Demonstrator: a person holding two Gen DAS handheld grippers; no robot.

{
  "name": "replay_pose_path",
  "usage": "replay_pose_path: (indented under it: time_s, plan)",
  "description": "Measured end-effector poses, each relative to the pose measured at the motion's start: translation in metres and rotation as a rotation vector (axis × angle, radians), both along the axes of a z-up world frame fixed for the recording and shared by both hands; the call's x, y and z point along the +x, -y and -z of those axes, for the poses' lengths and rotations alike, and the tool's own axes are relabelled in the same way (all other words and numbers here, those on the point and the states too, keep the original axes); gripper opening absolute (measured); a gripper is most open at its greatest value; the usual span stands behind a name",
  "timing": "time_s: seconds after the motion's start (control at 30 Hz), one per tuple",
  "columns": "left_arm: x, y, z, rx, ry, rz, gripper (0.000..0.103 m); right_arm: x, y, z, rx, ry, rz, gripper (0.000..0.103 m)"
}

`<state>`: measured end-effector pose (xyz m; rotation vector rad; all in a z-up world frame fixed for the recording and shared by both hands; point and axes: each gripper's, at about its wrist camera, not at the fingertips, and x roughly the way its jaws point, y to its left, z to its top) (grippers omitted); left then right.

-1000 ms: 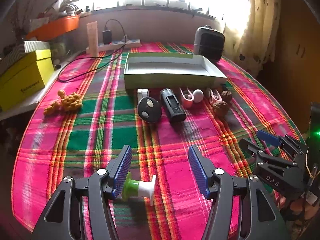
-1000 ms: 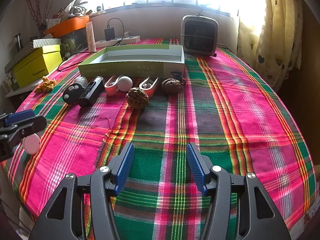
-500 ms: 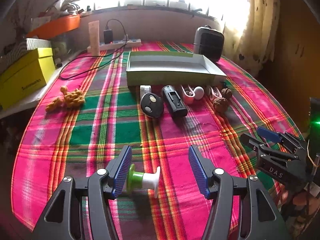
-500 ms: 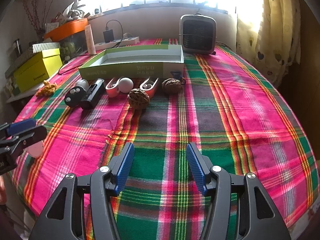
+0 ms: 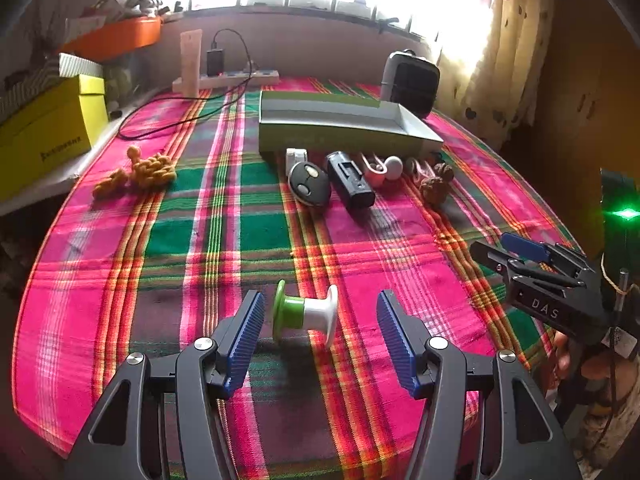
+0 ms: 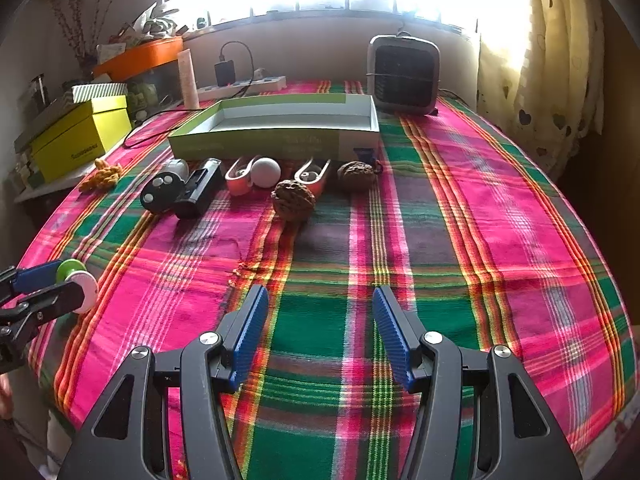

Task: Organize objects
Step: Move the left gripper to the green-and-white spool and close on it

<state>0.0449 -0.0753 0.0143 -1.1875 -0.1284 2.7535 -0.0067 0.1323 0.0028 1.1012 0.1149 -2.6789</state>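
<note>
Bright window light falls on a round table with a pink and green checked cloth. At the far side sits a flat green tray, and it looks bare inside. Just in front of it lies a row of little things: a black key fob, a black box, a white ball and two walnuts.

Near the front edge lies a green and white spool on its side. The left gripper sits right behind it with its jaws wide apart, one on each side, not touching it. The right gripper waits over bare cloth, jaws apart too, holding nothing.

I think the step now is picking up the spool. Next the left jaws should slide forward a bit and squeeze it by its two flat ends, then carry it to the tray.

Some things are hard to see. The window is too bright to make out. From the right view the spool is partly hidden behind the left gripper. The pink scoop shapes beside the ball are too small to name
</note>
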Motion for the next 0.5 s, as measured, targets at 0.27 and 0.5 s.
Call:
replay_pose_path:
  time_s: [0.27, 0.5]
  plan:
    - [-0.0022, 0.0001, 0.0057, -0.024, 0.013, -0.014, 0.058, 0.0008, 0.0044, 0.0009, 0.006, 0.005, -0.01, 0.055]
    - [-0.0051, 0.0015, 0.0109, -0.019, 0.028, -0.02, 0.058, 0.0012, 0.0073, 0.0017, 0.012, 0.009, -0.017, 0.055]
